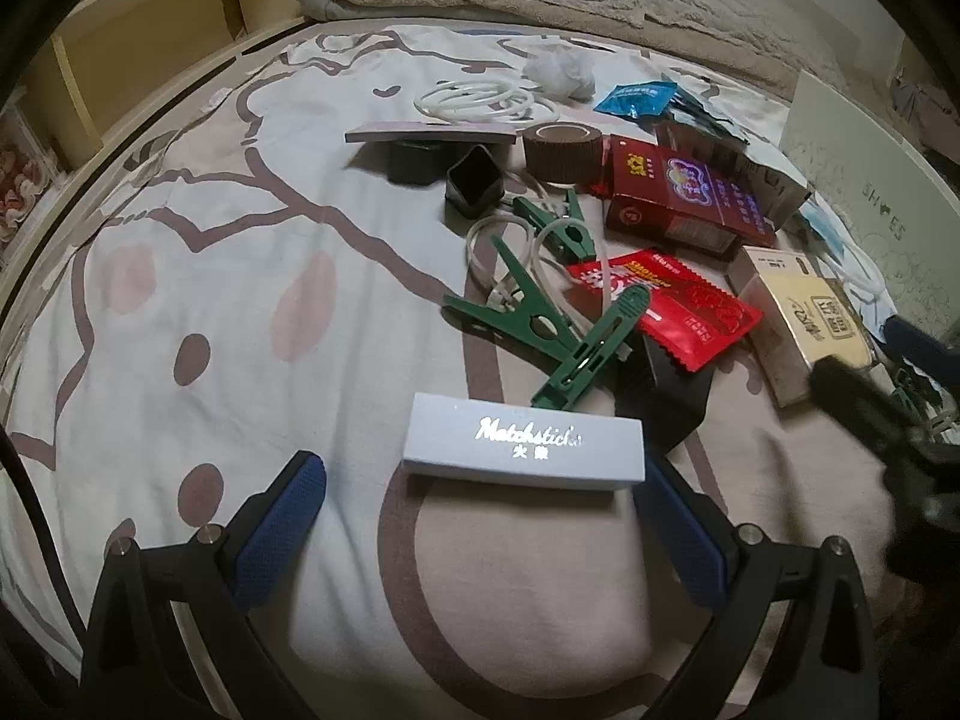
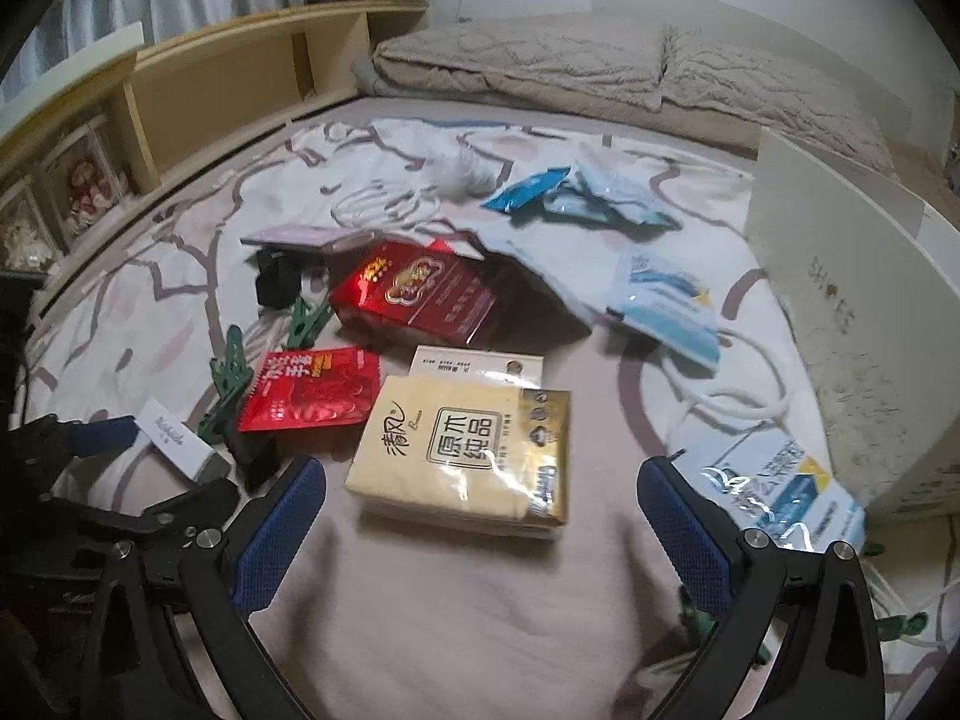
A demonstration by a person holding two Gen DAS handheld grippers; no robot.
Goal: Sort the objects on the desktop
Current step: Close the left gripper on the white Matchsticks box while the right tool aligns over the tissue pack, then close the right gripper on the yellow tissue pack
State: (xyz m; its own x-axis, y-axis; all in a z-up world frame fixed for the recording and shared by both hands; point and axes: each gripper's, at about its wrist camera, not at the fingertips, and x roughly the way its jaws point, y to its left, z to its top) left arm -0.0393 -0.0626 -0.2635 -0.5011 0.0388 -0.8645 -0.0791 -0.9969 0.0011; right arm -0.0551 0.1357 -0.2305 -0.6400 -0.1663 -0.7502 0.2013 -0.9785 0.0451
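A grey matchstick box (image 1: 524, 449) lies on the patterned bedsheet just ahead of my left gripper (image 1: 480, 474), which stands open with the box's near edge between its blue fingertips. Beyond it sit green clothes pegs (image 1: 528, 312), a red sachet (image 1: 678, 306), a red carton (image 1: 690, 198) and a tape roll (image 1: 562, 147). In the right wrist view a beige tissue pack (image 2: 462, 450) lies in front of my right gripper (image 2: 480, 480), also open and holding nothing. The left gripper (image 2: 90, 438) shows at that view's left beside the matchstick box (image 2: 177, 438).
A white shoe box (image 2: 852, 312) stands at the right edge of the pile. Blue packets (image 2: 576, 198), white cable loops (image 1: 480, 102) and face masks (image 2: 666, 306) lie farther back. Folded blankets (image 2: 570, 66) and a wooden shelf (image 2: 240, 78) border the bed.
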